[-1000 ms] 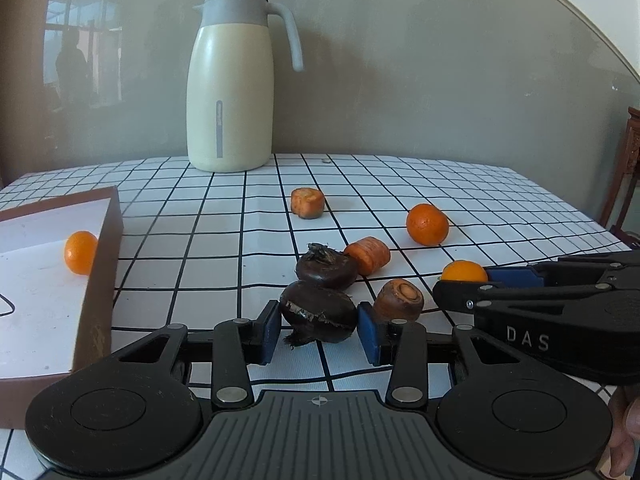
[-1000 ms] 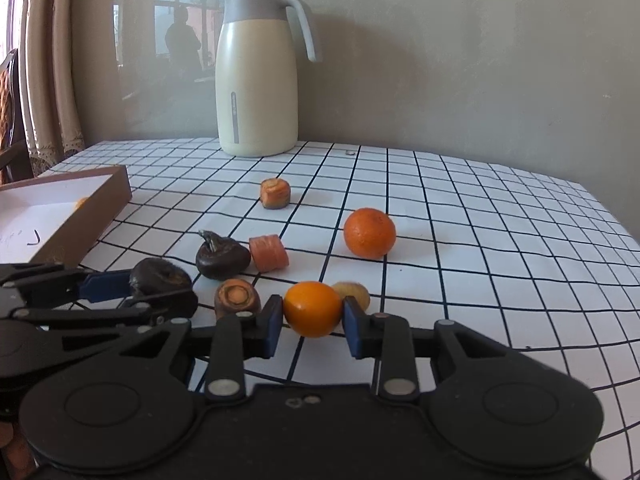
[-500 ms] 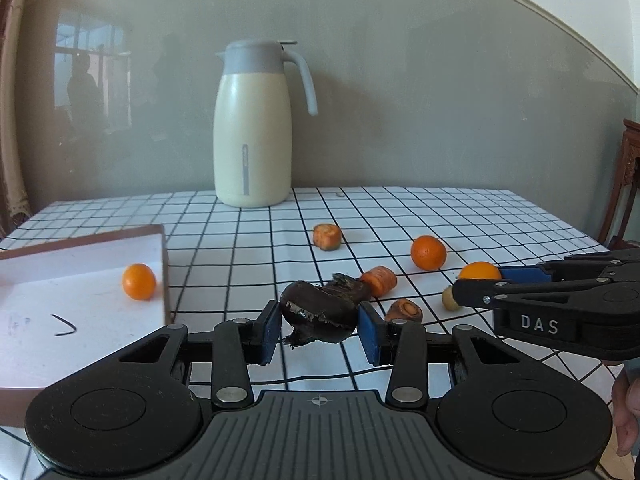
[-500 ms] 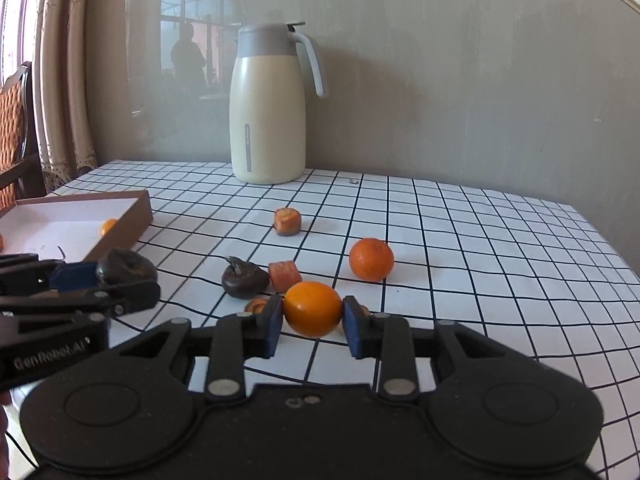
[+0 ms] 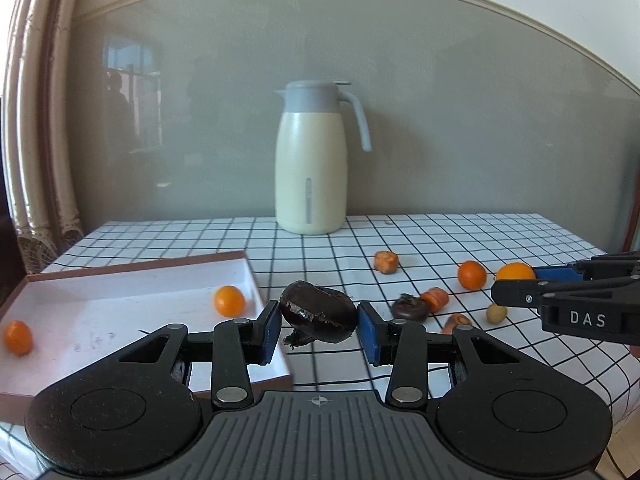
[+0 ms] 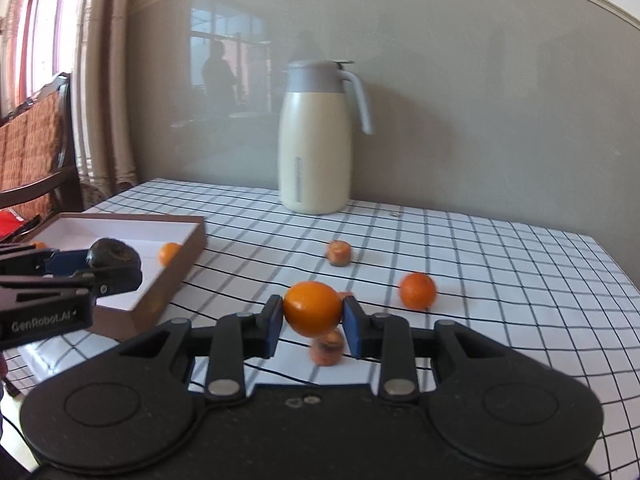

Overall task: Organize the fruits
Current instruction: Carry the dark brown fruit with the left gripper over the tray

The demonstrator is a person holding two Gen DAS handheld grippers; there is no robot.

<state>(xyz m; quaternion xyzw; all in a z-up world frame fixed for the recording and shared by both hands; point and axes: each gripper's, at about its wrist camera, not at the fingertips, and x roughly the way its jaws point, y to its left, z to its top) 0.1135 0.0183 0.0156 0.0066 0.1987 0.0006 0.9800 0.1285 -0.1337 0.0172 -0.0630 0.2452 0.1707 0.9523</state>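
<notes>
My left gripper (image 5: 318,326) is shut on a dark brown water chestnut (image 5: 318,316), held above the table beside the right rim of a shallow brown box (image 5: 132,268). Two small oranges (image 5: 229,301) lie inside that box. My right gripper (image 6: 313,320) is shut on a small orange (image 6: 313,309), lifted over the checked tablecloth. In the left wrist view the right gripper (image 5: 516,282) shows at the right edge with its orange (image 5: 515,271). In the right wrist view the left gripper (image 6: 112,264) shows at the left with the chestnut (image 6: 114,254) over the box (image 6: 176,276).
On the cloth lie another chestnut (image 5: 410,307), several carrot pieces (image 5: 434,299), an orange (image 5: 472,275) and a small pale fruit (image 5: 496,313). A cream thermos jug (image 5: 310,168) stands at the back by the wall. A wooden chair (image 6: 36,148) is left of the table.
Both grippers have risen off the table with their fruit. The left one has moved leftwards toward the box, which now shows more fully with two oranges.
</notes>
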